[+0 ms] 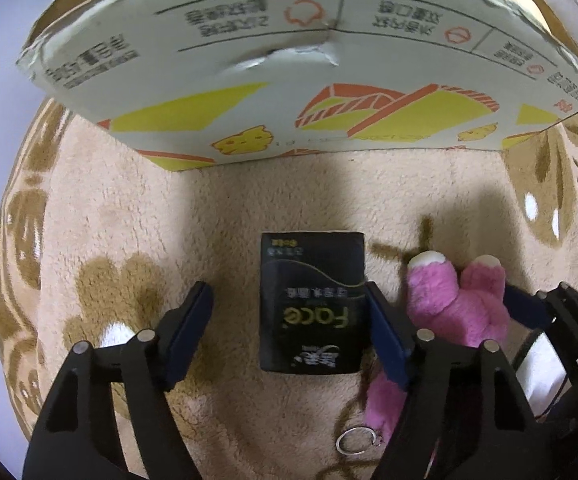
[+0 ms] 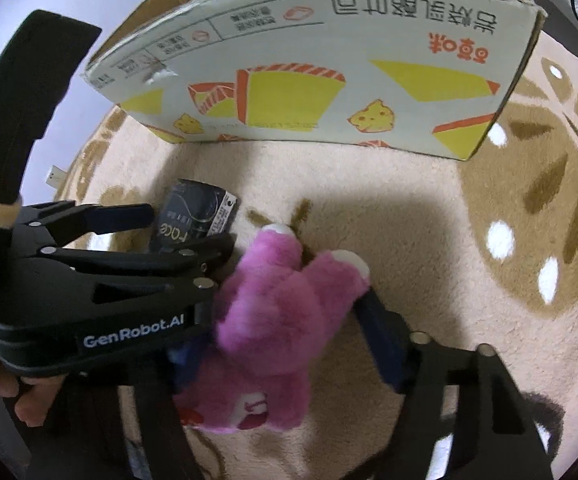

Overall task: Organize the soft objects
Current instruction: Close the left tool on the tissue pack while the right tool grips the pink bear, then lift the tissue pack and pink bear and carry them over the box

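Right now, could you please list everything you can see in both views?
Box: one, white with yellow and orange print, far side of rug.
Tissue pack: one, black, on rug between left tongs' fingers.
Plush: one, pink, white-tipped ears, between right tongs' fingers.
Key ring: one, silver, beside plush.
Rug: one, beige with brown pattern.
Left tongs: open around tissue pack.
Right tongs: closed on plush.

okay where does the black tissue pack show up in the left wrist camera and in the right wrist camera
Left wrist view: the black tissue pack lies on the carpet at lower centre, between the open fingers of the left gripper.
Right wrist view: it sits at left of centre, partly behind the left gripper.
Shared landmark: the pink plush toy just right of the pack.
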